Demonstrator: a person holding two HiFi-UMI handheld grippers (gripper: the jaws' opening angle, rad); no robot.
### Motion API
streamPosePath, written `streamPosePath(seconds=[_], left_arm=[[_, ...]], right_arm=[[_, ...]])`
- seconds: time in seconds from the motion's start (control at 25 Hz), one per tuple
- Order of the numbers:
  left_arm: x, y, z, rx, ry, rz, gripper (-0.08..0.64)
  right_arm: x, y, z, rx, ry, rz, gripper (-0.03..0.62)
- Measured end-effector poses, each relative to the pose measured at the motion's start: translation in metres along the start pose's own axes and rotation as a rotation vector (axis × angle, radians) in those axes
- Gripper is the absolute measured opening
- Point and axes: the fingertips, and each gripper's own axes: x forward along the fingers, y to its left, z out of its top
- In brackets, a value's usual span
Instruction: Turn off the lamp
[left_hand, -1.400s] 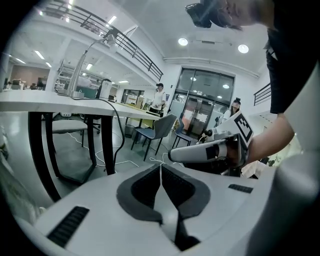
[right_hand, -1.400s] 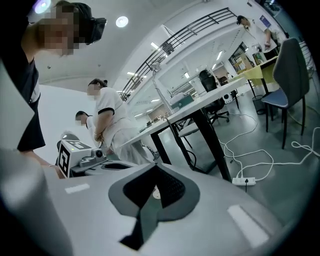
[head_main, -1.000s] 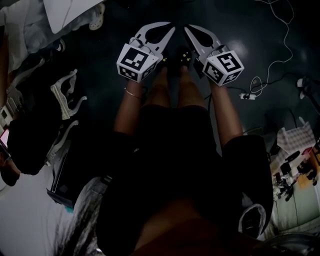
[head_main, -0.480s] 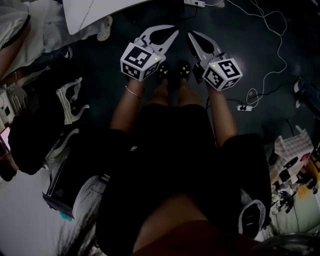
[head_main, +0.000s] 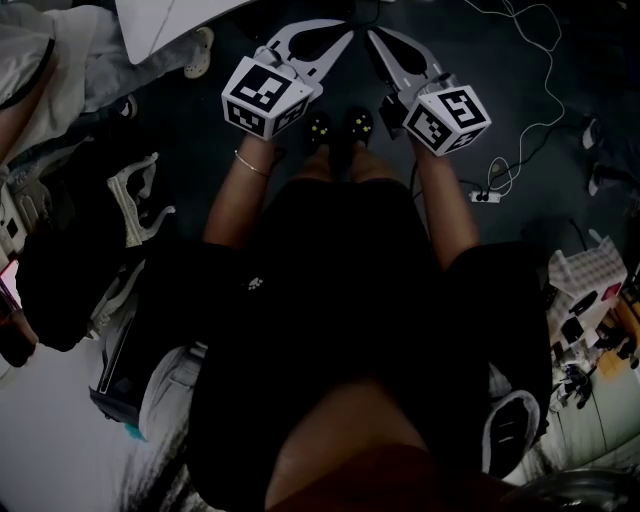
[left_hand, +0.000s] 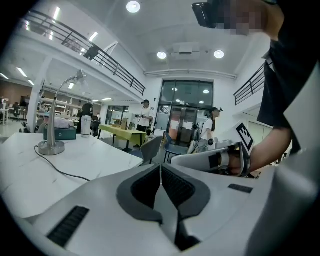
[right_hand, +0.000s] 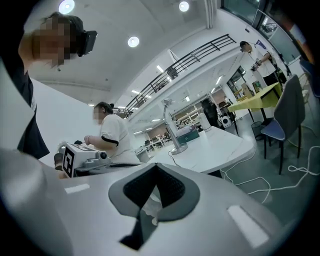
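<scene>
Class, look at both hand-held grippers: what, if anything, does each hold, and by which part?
Nothing. The left hand-held gripper and the right hand-held gripper both have jaws shut together, empty.

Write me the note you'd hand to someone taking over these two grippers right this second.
Left gripper: shut, empty.
Right gripper: shut, empty.
Lamp: upright on the white table, ahead of both grippers. Neither gripper touches it. I cannot tell whether it is lit.
Done: nothing on the lamp yet.
Left: bring a gripper to the lamp, find its switch (not visible from here) and turn it off.
</scene>
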Motion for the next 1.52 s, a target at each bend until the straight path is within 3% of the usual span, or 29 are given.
streamPosePath(seconds=[0.36, 0.52, 0.88, 1.52], left_arm=[[-0.013, -0.024, 0.017, 0.005, 0.002, -0.094, 0.018], [-0.026, -0.021, 0.02, 0.025, 0.02, -0.111, 0.018], [-0.07, -0.031, 0.021, -0.005, 0.036, -0.15, 0.015], [-0.083, -0.031, 0.014, -0.002, 0.062, -0.104, 0.015]], right_arm=[[-0.013, 0.023, 0.014, -0.022, -0.012, 0.048, 0.0], [-0.002, 0.04, 0.017, -0.039, -0.007, 0.09, 0.0], [0.009, 0.082, 0.019, -0.064, 0.008, 0.146, 0.0], [0.012, 0.09, 0.024, -0.074, 0.007, 0.204, 0.0]])
